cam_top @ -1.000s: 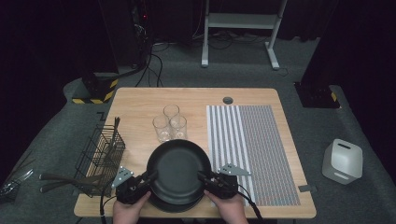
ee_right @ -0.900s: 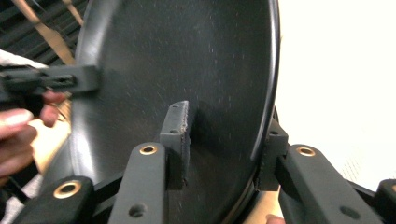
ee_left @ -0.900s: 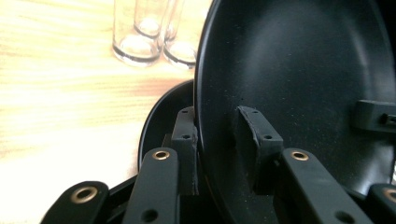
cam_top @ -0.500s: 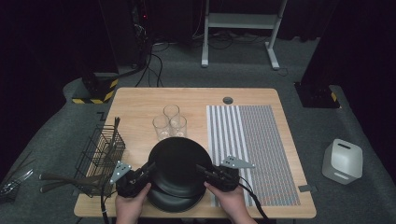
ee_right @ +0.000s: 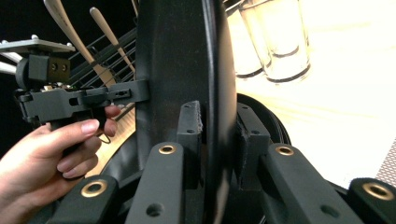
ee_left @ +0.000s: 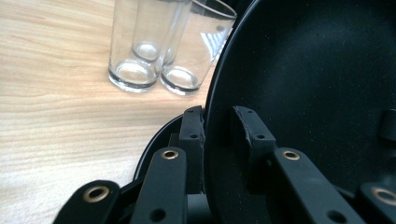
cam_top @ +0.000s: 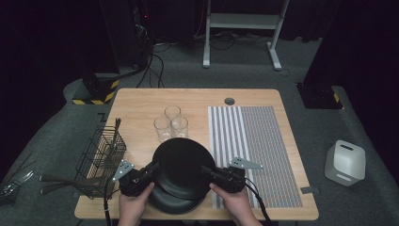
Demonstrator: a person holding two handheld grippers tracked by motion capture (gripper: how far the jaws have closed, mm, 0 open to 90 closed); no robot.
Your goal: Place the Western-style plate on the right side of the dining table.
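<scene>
A black plate is held up at a tilt over a stack of black plates at the table's near edge. My left gripper is shut on its left rim, and my right gripper on its right rim. Both pairs of jaws have just been closing with the rim between them. In the left gripper view the rim stands between the pads of the left gripper, and the plate rises to the right. In the right gripper view the plate is edge-on, pinched by the right gripper.
Three clear glasses stand just behind the plates. A black wire basket with wooden-handled utensils sits at the left edge. A striped mat covers the table's right half. A white box is on the floor at the right.
Both grippers have closed in on the top plate's rim from either side. The plate's near edge has come up, showing the stack beneath.
</scene>
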